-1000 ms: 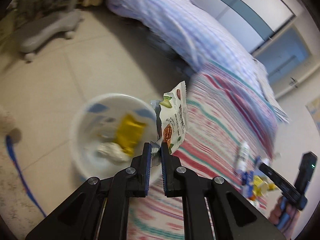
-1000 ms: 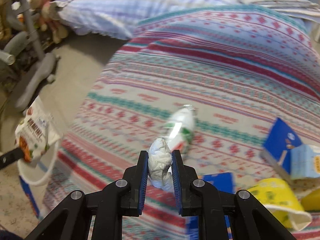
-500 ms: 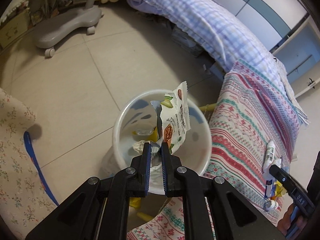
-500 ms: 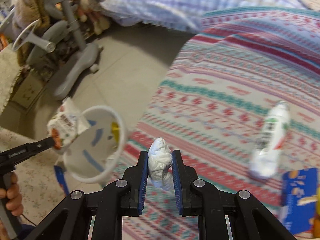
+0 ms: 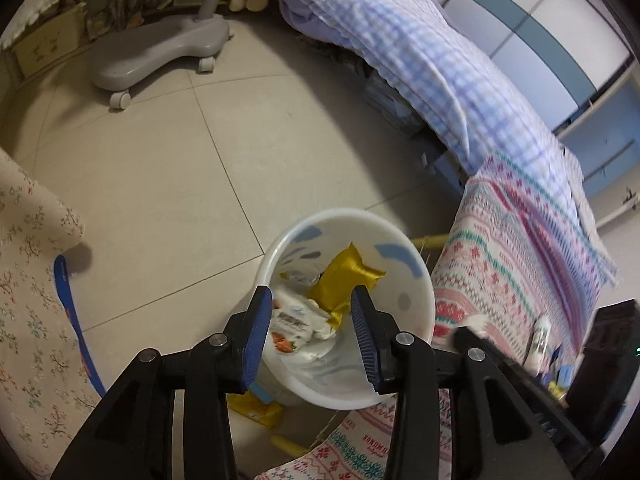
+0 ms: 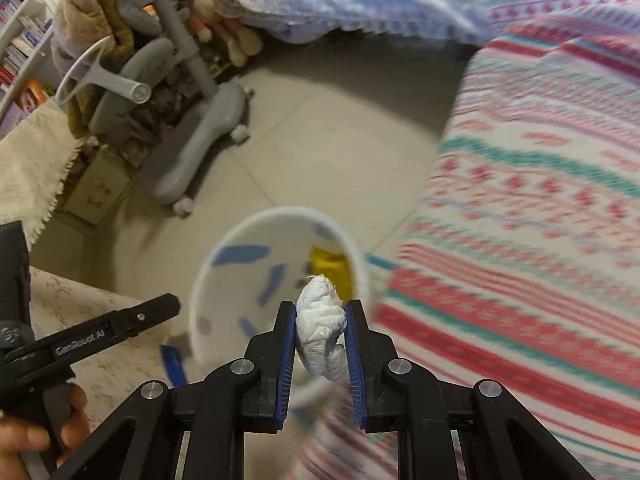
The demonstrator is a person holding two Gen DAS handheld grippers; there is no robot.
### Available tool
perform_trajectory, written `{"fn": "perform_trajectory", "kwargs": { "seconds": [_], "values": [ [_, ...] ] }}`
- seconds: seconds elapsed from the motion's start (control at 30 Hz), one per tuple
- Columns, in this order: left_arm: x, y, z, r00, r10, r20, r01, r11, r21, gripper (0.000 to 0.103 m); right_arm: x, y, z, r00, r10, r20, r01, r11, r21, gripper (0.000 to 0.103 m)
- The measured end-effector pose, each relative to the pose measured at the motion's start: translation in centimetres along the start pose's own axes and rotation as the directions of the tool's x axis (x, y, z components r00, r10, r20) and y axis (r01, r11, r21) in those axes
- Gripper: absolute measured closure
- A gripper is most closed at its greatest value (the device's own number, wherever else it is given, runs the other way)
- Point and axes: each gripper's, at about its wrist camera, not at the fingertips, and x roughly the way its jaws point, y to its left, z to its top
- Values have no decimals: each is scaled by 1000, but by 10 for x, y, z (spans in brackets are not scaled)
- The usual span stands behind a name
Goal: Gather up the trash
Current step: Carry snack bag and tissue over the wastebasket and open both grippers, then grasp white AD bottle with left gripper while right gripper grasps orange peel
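Note:
A white bin (image 5: 416, 280) with blue marks stands on the tiled floor beside the bed. Inside lie a white snack packet (image 5: 294, 326), a yellow wrapper (image 5: 346, 276) and crumpled paper. My left gripper (image 5: 312, 336) is open and empty just above the bin's near rim. In the right wrist view my right gripper (image 6: 320, 336) is shut on a crumpled white tissue (image 6: 322, 332), held over the bin (image 6: 208, 276) at its near edge. The left gripper (image 6: 160, 308) shows at lower left of that view.
A bed with a striped patterned blanket (image 5: 520, 260) and a checked quilt (image 5: 420, 72) runs along the right. A grey wheeled chair base (image 5: 156, 56) stands on the floor behind. A floral cloth (image 5: 28, 300) lies at the left. A bottle (image 5: 538, 340) and small items rest on the blanket.
My left gripper has opened and the snack packet has dropped into the bin. My right gripper has carried the tissue from above the blanket to over the bin.

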Motion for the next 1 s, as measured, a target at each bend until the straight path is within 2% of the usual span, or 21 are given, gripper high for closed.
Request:
{"fn": "perform_trajectory", "kwargs": {
  "seconds": [0.13, 0.2, 0.23, 0.27, 0.5, 0.67, 0.77, 1.0],
  "values": [
    [-5, 6, 3, 1000, -11, 26, 12, 999, -41, 59, 30, 20, 3, 999, 38, -32, -38, 999, -11, 78],
    [-7, 6, 4, 999, -13, 37, 15, 999, -44, 59, 43, 30, 4, 998, 42, -52, -43, 999, -14, 71],
    [-7, 5, 4, 999, -15, 39, 16, 999, -43, 59, 49, 34, 5, 997, 40, -61, -40, 999, -12, 61],
    [-7, 5, 4, 999, -16, 40, 17, 999, -42, 59, 51, 36, 5, 997, 36, -64, -37, 999, -10, 55],
    [-5, -19, 0, 998, -54, 34, 54, 999, 5, 60, 51, 30, 0, 997, 14, -69, -15, 1000, -11, 55],
    [-6, -54, -11, 996, -86, 29, 83, 992, 90, 59, 27, 11, -5, 997, -37, -67, 36, 999, -13, 55],
    [-5, -78, -20, 991, -133, -5, 133, 983, 124, 59, 0, -2, -6, 996, -68, -48, 68, 998, -15, 55],
    [-10, -143, -50, 977, -207, -47, 212, 946, 244, 59, -75, -41, -5, 987, -159, 6, 158, 987, 35, 55]
  ]
}}
